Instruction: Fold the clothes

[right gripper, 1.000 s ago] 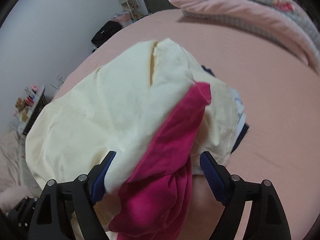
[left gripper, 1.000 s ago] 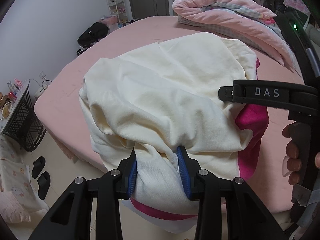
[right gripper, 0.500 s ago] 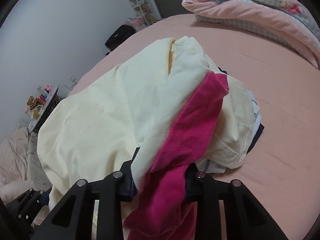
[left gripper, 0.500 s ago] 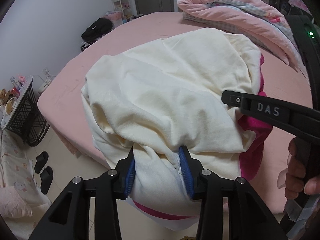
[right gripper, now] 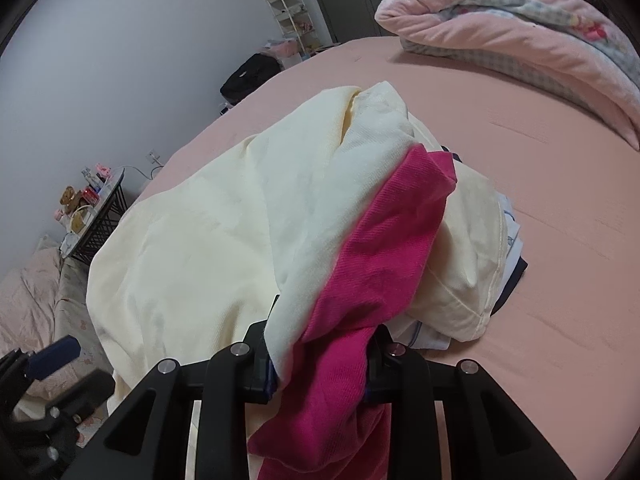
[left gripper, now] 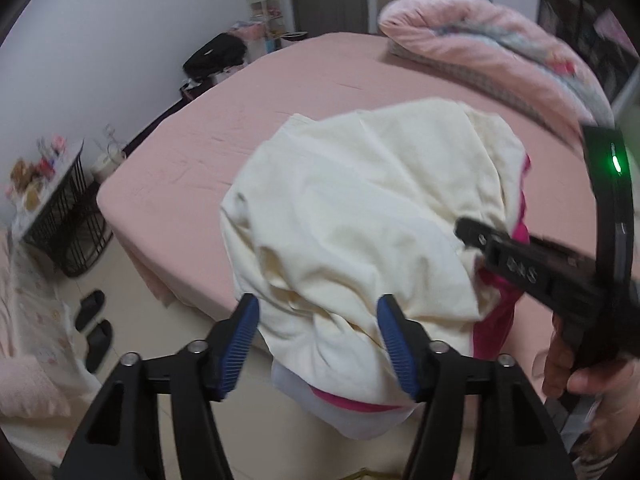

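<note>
At the near edge of the pink-sheeted bed [right gripper: 560, 184], a soft cream cotton garment with magenta trim [left gripper: 360, 208] lies heaped, hem overhanging. Left gripper [left gripper: 318, 344] has just been opening, fabric loose between its jaws; right gripper [right gripper: 320, 354] pinches the magenta-cream edge. Limp and light; best held at seams.

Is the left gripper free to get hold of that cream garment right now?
Probably yes. The left gripper has just been opening, and the cream garment bulges between its fingers with nothing in between. The right gripper already pinches the cream and magenta cloth.
</note>
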`<state>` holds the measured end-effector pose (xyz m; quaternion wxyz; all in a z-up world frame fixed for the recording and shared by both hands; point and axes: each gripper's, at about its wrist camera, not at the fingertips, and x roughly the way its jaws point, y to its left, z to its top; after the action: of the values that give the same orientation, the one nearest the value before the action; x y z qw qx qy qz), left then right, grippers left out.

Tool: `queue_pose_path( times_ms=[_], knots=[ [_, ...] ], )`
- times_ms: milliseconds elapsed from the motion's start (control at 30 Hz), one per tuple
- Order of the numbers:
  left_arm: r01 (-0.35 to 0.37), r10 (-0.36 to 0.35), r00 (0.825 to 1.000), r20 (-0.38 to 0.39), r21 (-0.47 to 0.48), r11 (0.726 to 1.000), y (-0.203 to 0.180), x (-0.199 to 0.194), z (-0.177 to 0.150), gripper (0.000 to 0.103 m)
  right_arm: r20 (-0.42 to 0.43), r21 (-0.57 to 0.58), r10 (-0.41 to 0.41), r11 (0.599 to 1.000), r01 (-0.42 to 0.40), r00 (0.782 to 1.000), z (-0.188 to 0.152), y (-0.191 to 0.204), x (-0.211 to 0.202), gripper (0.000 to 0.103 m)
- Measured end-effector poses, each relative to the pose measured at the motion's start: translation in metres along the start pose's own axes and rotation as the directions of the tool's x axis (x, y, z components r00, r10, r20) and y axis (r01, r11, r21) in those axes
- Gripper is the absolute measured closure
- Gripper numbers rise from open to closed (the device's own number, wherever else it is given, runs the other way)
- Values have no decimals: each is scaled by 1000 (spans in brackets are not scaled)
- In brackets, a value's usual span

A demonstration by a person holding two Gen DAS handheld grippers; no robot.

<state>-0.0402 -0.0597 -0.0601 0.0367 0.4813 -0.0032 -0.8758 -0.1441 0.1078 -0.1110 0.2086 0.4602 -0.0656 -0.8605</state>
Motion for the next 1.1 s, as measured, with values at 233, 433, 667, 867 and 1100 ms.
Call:
queue_pose_path(
  times_ms=[233,433,667,867,1100],
  knots=[
    [1,-5,999,-43,-97,995,18,21,-1,39,20,2,38,999,-38,999,7,-3,-6,75],
    [13,-16,999,-30,-102,995,16,27,5,39,23,-10,42,999,-42,999,5,2,-6,75],
    [31,-40,998,-57,-146,989,23,39,8,38,21,-15,42,999,-41,999,6,6,-4,75],
    [27,-42,997,-69,-206,978,37,39,9,25,15,-36,28,999,-28,999,5,10,-3,75],
    [62,-74,997,-36,-258,964,42,34,17,25,18,-39,28,999,-27,999,3,11,-7,75]
  ],
)
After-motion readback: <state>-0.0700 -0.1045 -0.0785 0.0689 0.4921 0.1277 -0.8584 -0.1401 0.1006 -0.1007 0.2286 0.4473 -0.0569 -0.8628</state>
